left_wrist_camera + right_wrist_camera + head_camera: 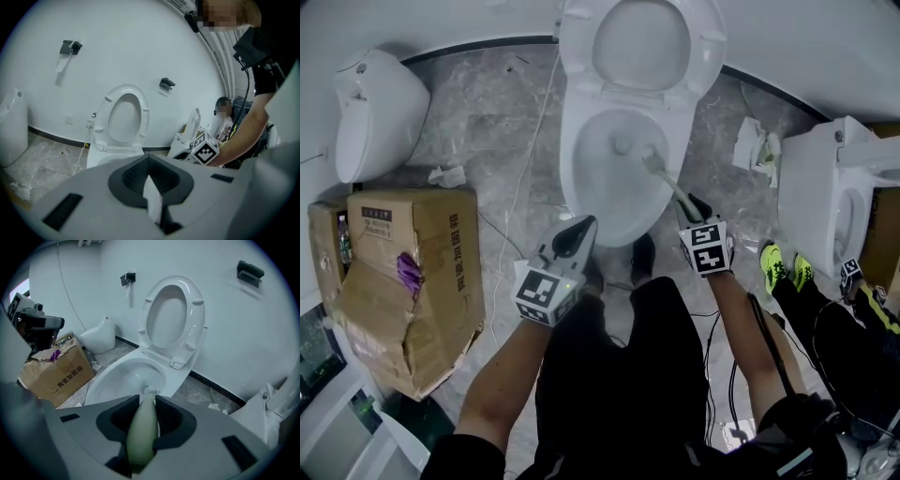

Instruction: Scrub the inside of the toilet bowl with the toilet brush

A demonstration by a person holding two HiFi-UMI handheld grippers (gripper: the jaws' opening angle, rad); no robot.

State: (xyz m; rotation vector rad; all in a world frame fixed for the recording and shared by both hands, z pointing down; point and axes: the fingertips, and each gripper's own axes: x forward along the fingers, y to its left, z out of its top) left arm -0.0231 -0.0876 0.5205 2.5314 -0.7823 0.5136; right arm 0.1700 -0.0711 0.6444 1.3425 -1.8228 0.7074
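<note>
2 grippers hang over the toilet bowl (598, 192). Our right gripper (694, 208) is clamped on the handle of the toilet brush (662, 174), whose bristle head sits down inside the bowl near the drain. Our left gripper (575, 234) is closed on nothing, just beside the bowl's front rim.

The right gripper's (146, 416) 2 jaws clamp the pale green handle of the toilet brush (142, 439), whose head dips into the white toilet bowl (111, 378). The seat (198, 319) stands raised. A cardboard box (56, 372) sits at left.
</note>
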